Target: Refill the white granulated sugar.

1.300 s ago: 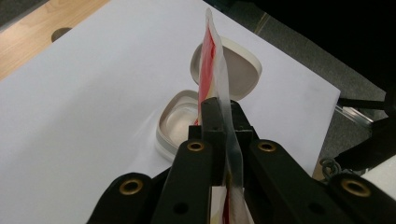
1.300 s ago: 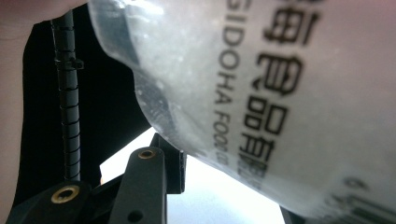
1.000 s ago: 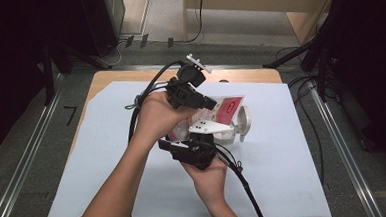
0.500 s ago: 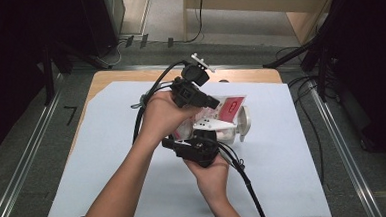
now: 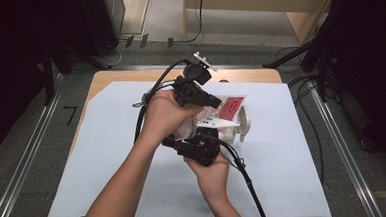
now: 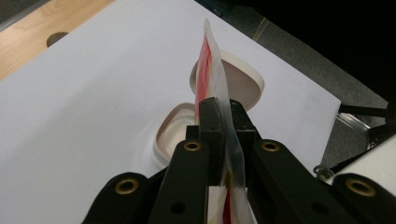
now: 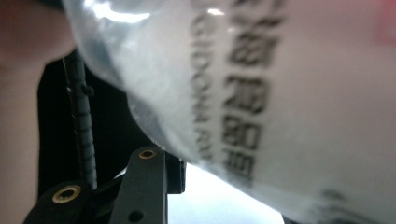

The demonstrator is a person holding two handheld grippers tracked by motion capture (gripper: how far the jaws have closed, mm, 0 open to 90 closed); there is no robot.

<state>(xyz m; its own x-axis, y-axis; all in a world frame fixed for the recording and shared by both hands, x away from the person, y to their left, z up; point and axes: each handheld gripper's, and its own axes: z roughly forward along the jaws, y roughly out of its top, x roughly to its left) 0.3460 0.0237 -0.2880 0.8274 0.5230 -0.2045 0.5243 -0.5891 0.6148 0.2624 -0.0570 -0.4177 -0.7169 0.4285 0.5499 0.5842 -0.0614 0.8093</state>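
Above the middle of the desk (image 5: 108, 158), which carries a white sheet, both hands work on a clear plastic packet (image 5: 228, 109) with a red label. From the left gripper view, the left gripper (image 6: 219, 116) has its jaws closed on the packet's thin edge; the film stands upright between the two black pads and rises past them. Its jaws have eased open very slightly in the last half second, yet the film remains pinched between them. From the high view, the right gripper (image 5: 203, 145) sits just below the left gripper, near the packet's lower end. In the right gripper view the packet (image 7: 261, 88) lies close against the lens with printed dark lettering, blurred; one black jaw shows at the bottom beside it, and whether the jaws press on the packet cannot be told. Beyond the packet a cream container (image 6: 175, 130) and its lid (image 6: 243, 81) rest on the sheet, touching each other
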